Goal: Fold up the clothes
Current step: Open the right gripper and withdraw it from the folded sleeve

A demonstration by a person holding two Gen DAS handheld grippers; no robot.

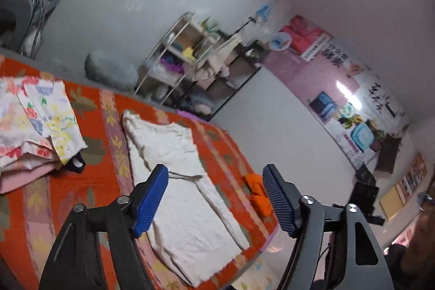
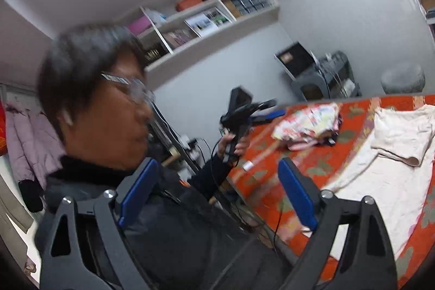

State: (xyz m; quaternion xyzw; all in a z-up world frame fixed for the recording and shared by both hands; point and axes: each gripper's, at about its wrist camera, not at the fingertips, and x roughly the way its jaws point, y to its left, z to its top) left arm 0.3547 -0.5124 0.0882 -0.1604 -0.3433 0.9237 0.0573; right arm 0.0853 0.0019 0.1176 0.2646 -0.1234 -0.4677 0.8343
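Observation:
A cream garment [image 1: 185, 181] lies flat on the bed's orange patterned cover [image 1: 89, 181], with its top part folded over. My left gripper [image 1: 214, 173] hovers above it, open, with nothing between its blue pads. A stack of folded floral clothes [image 1: 35, 121] sits at the left. In the right wrist view, my right gripper [image 2: 218, 163] is open and empty, raised off the bed and facing the person's dark-clothed torso [image 2: 176, 222]. The cream garment [image 2: 394, 167] and the floral stack [image 2: 307, 127] lie to its right. The person's hand holds the left gripper [image 2: 273, 108] above the bed's edge.
A small orange cloth [image 1: 257, 192] lies near the bed's right edge. Beyond the bed stand a shelf unit [image 1: 185, 59] and a grey pouf [image 1: 108, 69]. Wall shelves [image 2: 204, 18] and a grey cart [image 2: 326, 78] are behind the person. Cables hang beside the bed.

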